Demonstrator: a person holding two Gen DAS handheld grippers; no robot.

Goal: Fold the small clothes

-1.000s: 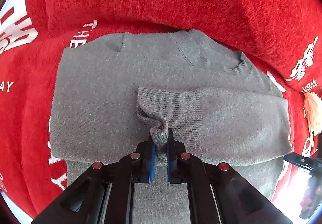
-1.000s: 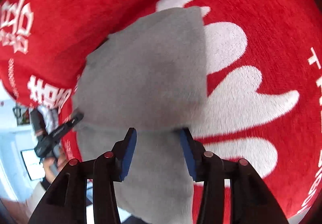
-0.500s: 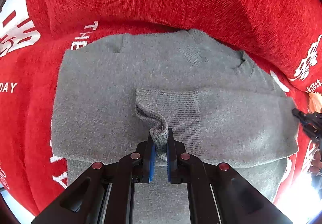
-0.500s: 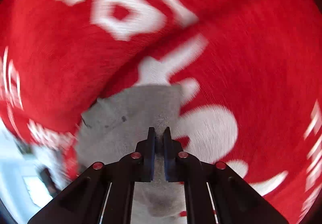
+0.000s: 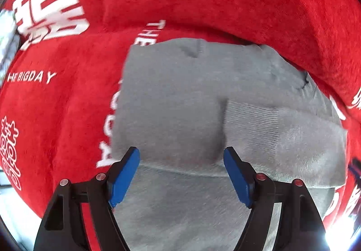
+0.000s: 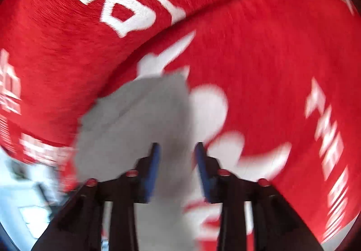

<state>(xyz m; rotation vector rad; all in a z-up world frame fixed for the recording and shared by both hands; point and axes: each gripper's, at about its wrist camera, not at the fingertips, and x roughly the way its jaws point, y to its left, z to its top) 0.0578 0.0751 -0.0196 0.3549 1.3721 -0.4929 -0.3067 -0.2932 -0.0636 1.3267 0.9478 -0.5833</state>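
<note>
Grey sweater (image 5: 180, 97) lies flat on the red blanket (image 5: 67, 104), body spread wide, one sleeve (image 5: 282, 133) folded across its right half with the ribbed cuff ending near the middle. A folded edge runs left to right across the near part, with another grey layer below it. The neckline sits at the far right, tucked against the raised red fold behind.

Left hand-held gripper (image 5: 181, 154) hovers over the near fold line, blue pads spread wide, released, nothing between them. Red blanket with white lettering lies open to the left of the sweater's left edge; on the far side the raised fold crowds the garment.

Right view is blurred: the right hand-held gripper (image 6: 177, 149) is parted, grasping nothing, over the sweater's (image 6: 135, 120) near side, its grey edge meeting white print on the red to the right.
</note>
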